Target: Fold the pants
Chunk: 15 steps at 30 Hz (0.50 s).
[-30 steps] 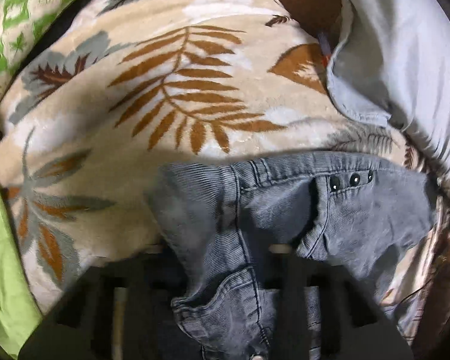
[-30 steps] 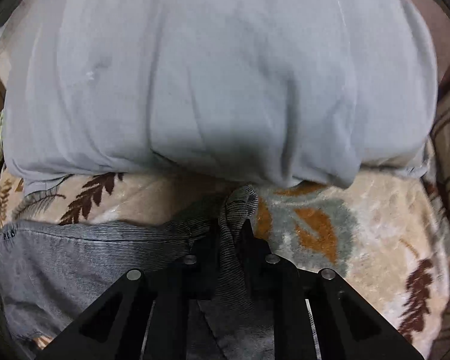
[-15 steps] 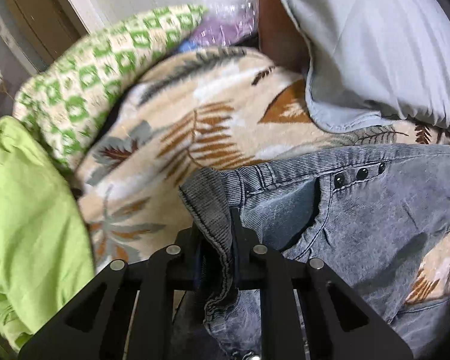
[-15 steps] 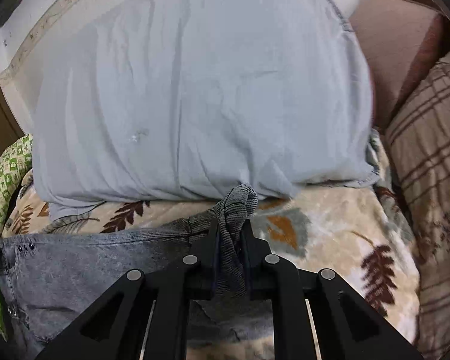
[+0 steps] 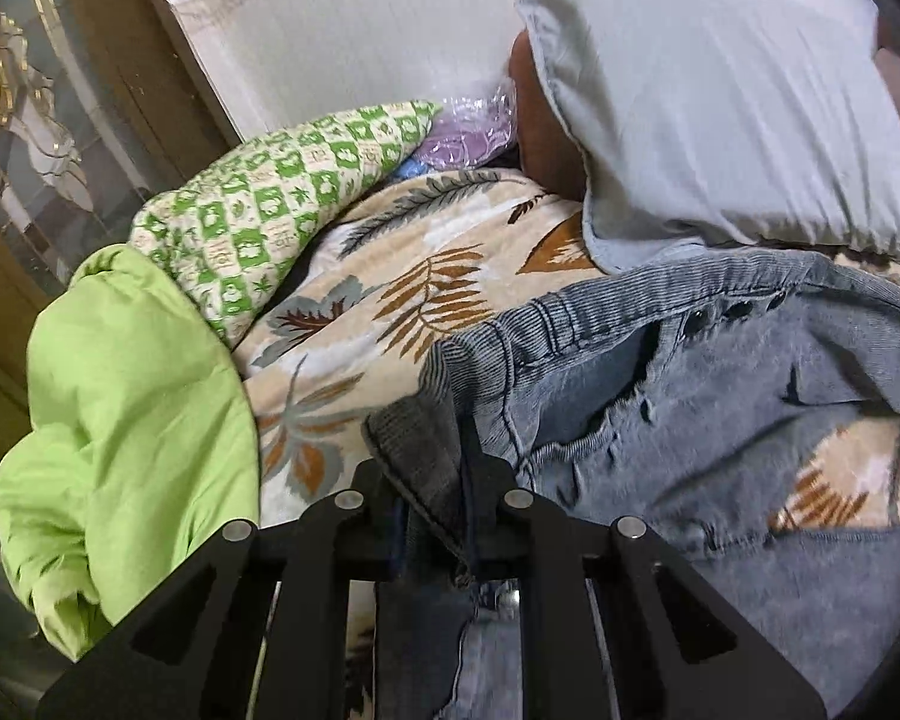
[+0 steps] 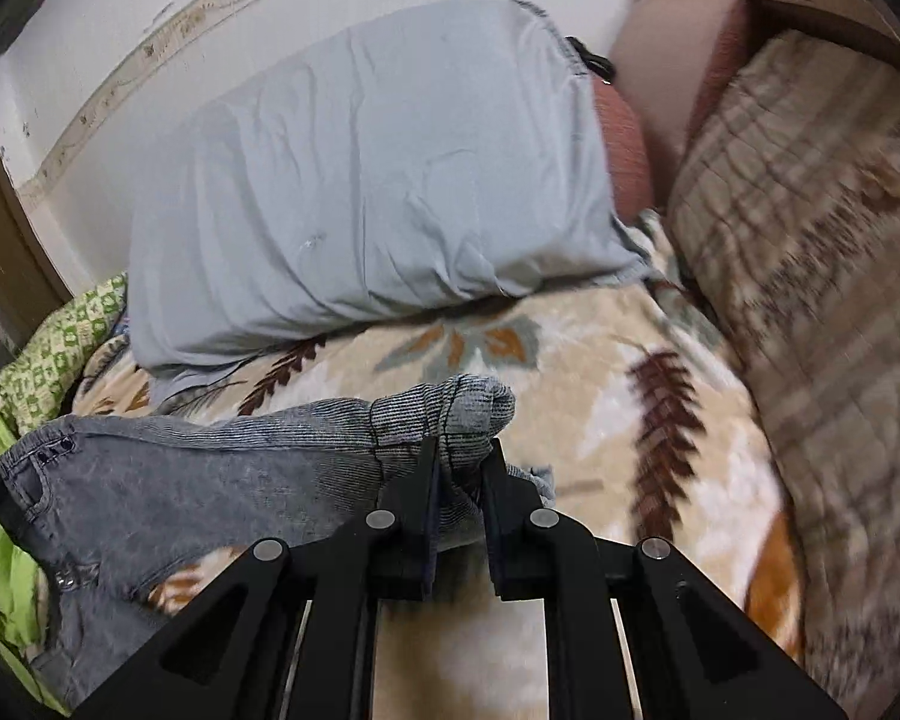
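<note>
A: Any wording, brand or number you can read anywhere?

B: None. The green checked cloth (image 5: 282,180) carries small printed motifs, but they are too small to tell as letters.

A: The pants (image 5: 720,396)?

B: Only plain round studs at the waistband, with no legible marking.

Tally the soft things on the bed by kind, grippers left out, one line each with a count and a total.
Pants: 1, the grey jeans.
Pillows: 1, the pale blue pillow.
Blankets and covers: 4, the leaf-print blanket, the green checked quilt, the lime green cover, the brown plaid blanket.
Total: 6.
</note>
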Tool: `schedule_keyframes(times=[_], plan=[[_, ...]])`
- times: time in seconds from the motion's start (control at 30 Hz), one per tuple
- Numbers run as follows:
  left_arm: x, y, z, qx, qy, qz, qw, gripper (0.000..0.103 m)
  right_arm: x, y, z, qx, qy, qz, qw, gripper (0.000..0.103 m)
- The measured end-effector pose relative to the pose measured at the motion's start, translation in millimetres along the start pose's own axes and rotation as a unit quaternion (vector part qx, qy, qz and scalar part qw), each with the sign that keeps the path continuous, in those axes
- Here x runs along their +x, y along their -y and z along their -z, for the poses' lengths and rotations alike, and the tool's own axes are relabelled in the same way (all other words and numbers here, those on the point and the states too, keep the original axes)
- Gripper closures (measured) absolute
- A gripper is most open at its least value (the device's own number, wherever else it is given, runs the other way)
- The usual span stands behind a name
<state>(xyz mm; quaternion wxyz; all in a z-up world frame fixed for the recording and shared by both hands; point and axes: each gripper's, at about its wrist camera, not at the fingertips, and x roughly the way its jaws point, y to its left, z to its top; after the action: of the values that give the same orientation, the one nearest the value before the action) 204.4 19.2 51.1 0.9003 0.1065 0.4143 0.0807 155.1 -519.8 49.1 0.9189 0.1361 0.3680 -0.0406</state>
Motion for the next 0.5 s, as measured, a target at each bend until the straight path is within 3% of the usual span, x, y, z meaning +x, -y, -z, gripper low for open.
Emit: schedule_keyframes(times=[0.27,0.5], plan=[[-37.4,-15.6,58.2,-0.026,0.01,0.015,0.9995,0.091,-60.3,19.3,67.8,0.023,0.007,-0.018,1.0,0.091],[-31.9,-21.1,120.0,-0.034,-0.04,0.037,0.9979,0.091,-93.9,38.0,139.7,0.043,-0.006,-0.012,0.999,0.091]])
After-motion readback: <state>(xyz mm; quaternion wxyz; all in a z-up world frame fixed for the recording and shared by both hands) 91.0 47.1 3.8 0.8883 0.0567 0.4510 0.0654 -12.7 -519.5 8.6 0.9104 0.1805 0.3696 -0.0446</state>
